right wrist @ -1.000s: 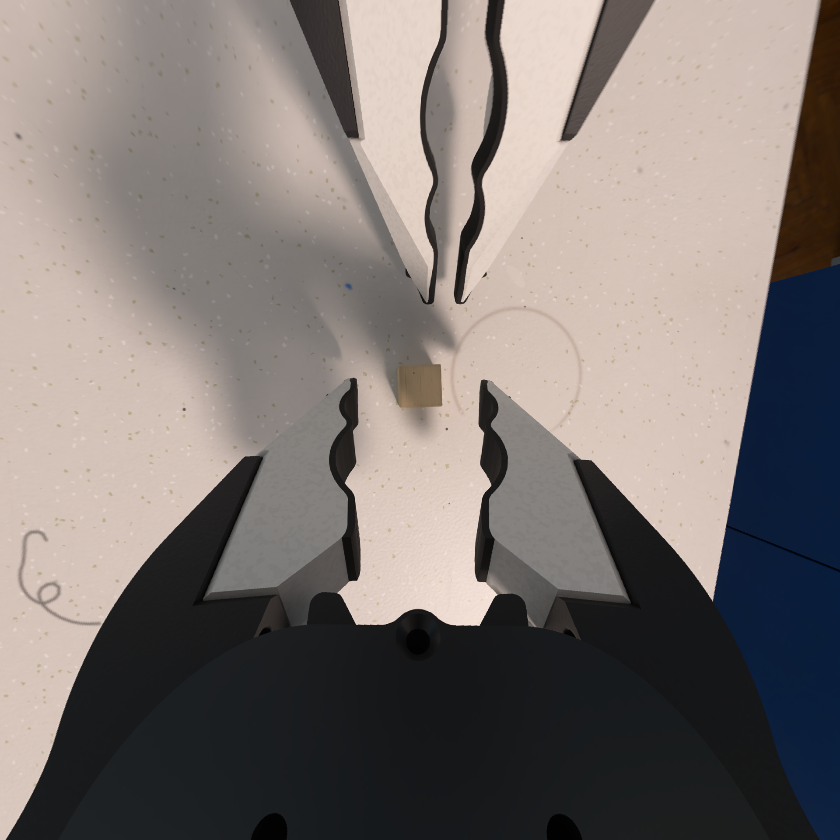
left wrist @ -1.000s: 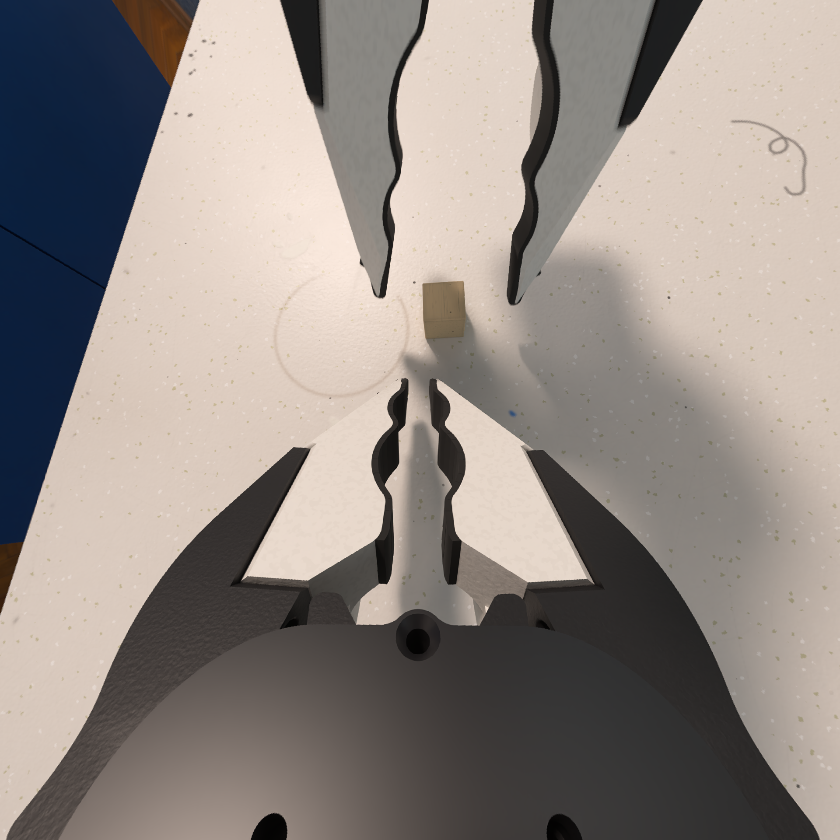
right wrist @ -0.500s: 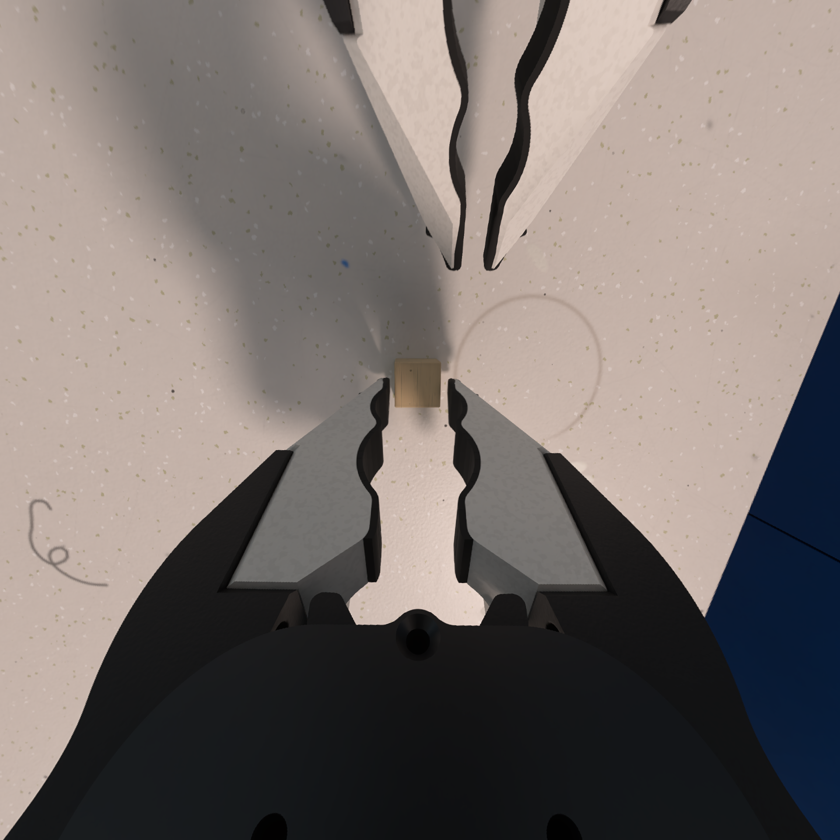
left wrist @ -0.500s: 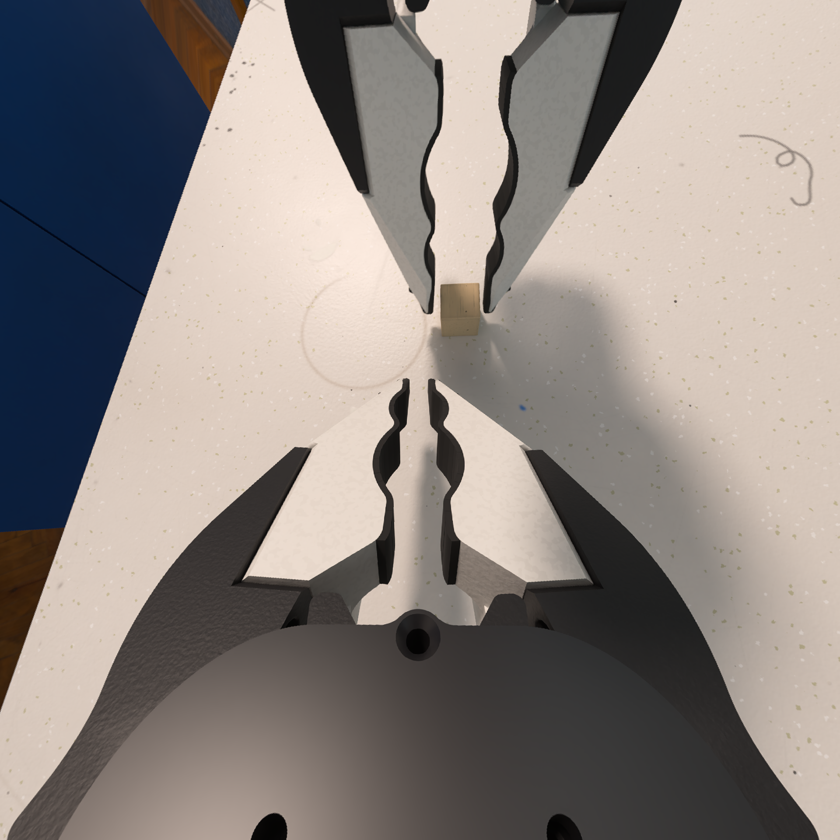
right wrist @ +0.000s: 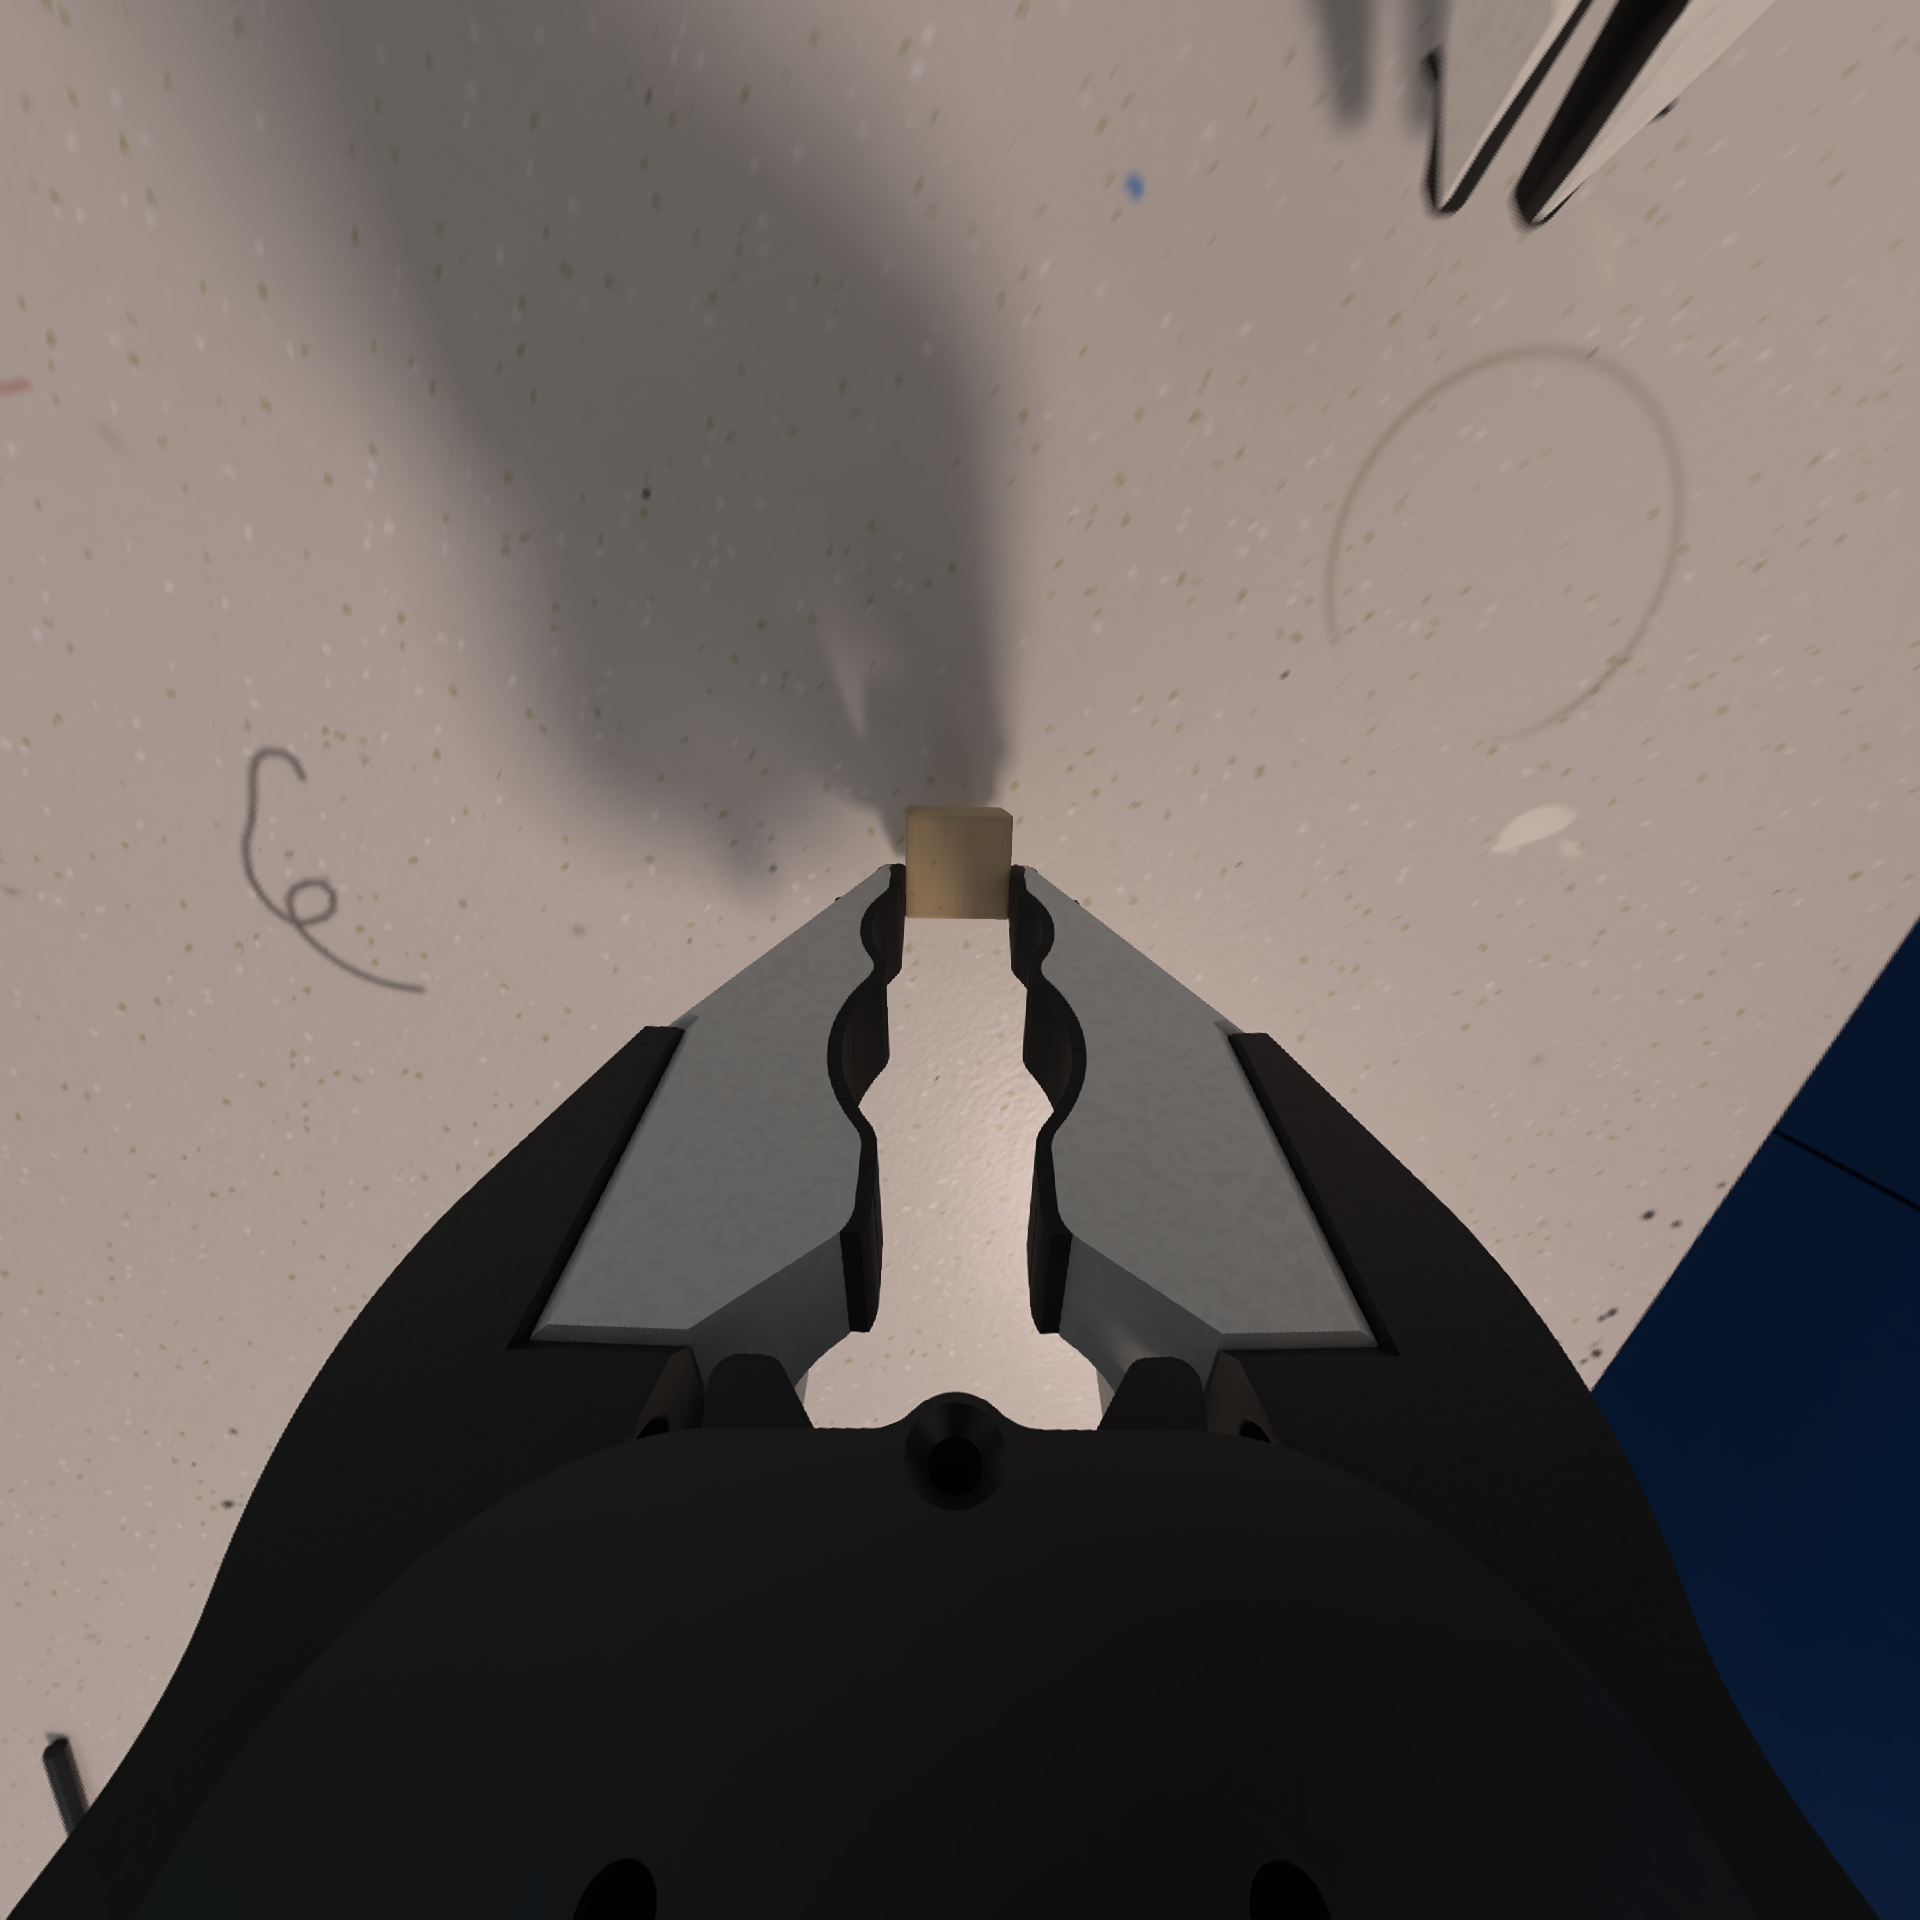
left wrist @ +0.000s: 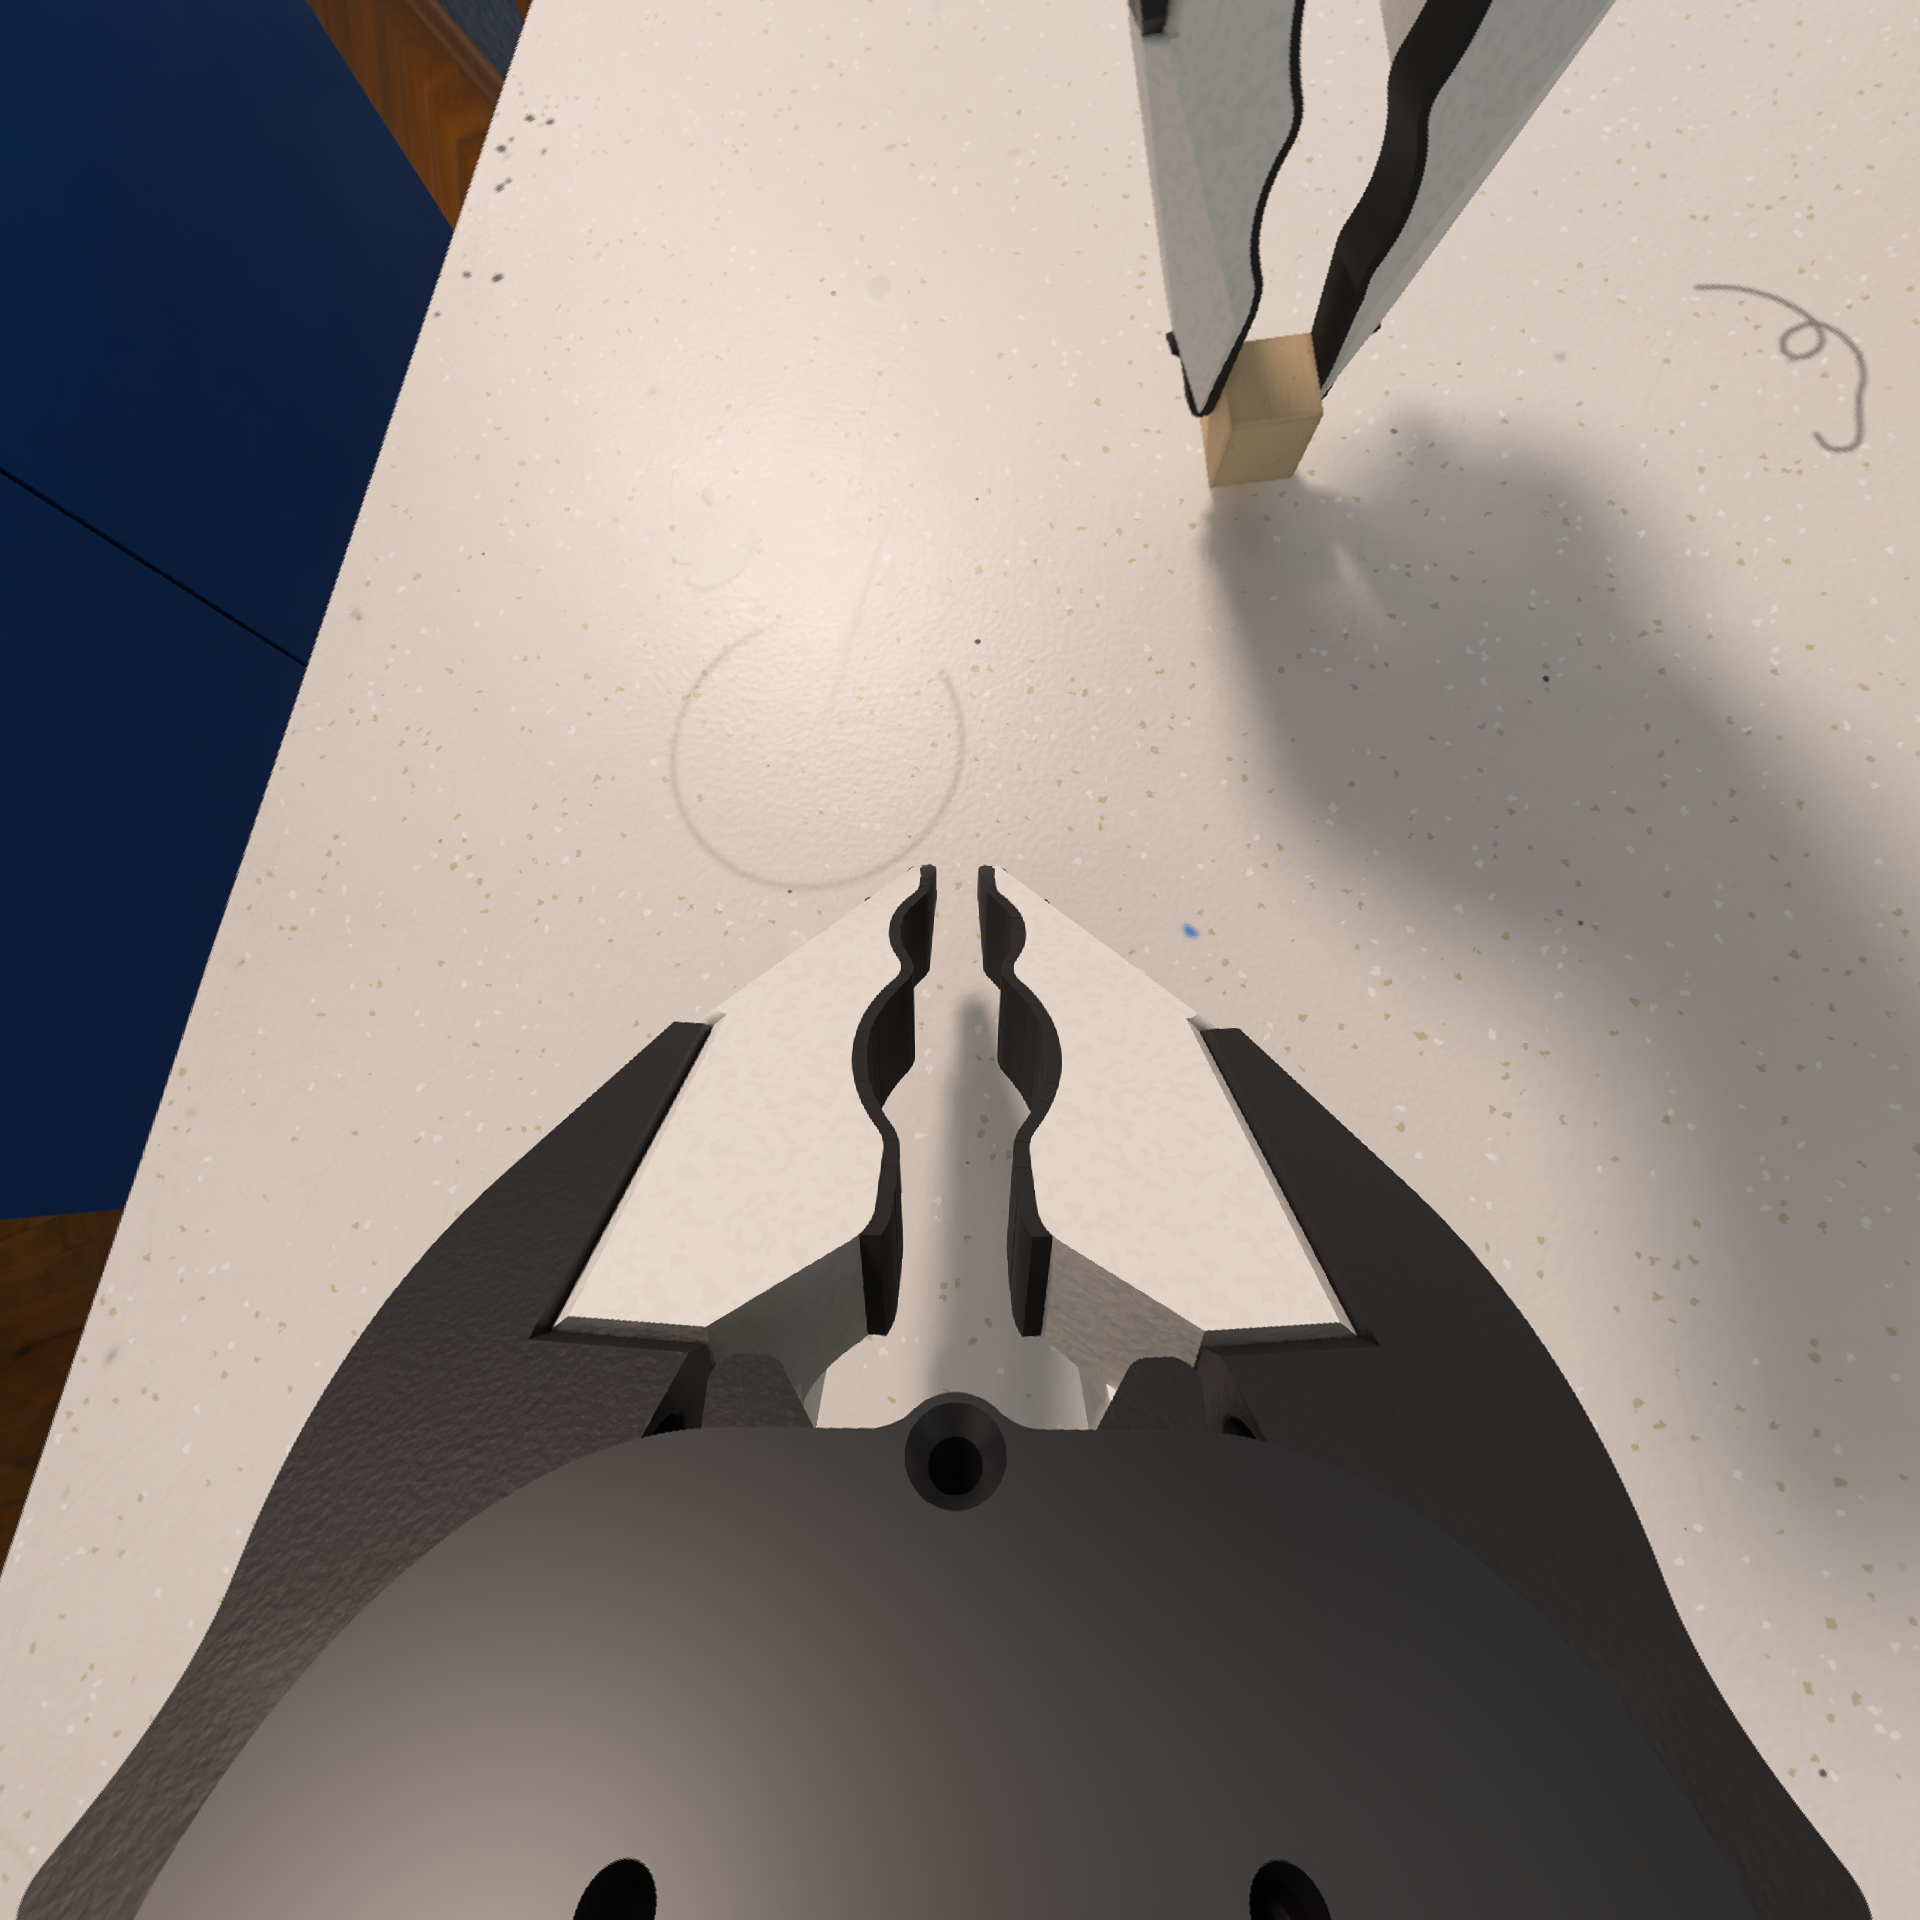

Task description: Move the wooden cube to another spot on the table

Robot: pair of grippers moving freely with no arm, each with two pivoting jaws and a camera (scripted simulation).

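The small wooden cube (right wrist: 957, 864) is pinched between the fingertips of my right gripper (right wrist: 957, 885), which is shut on it. In the left wrist view the cube (left wrist: 1262, 416) shows at the upper right, held by the right gripper (left wrist: 1264, 387) coming in from the top, at or just above the white speckled table (left wrist: 623, 520); I cannot tell if it touches. My left gripper (left wrist: 956, 878) is shut and empty, low over the table near a faint ring mark (left wrist: 821, 769). It also shows at the top right of the right wrist view (right wrist: 1496, 197).
The ring mark (right wrist: 1507, 540) lies to the right of the cube and a dark squiggle (right wrist: 301, 883) to its left. The table edge and blue floor (right wrist: 1766, 1351) are at the right; in the left wrist view the blue floor (left wrist: 156, 416) is at the left.
My right gripper closed on the cube and carried it away from the ring mark, rightward in the left wrist view. My left gripper stayed shut and drew apart from it.
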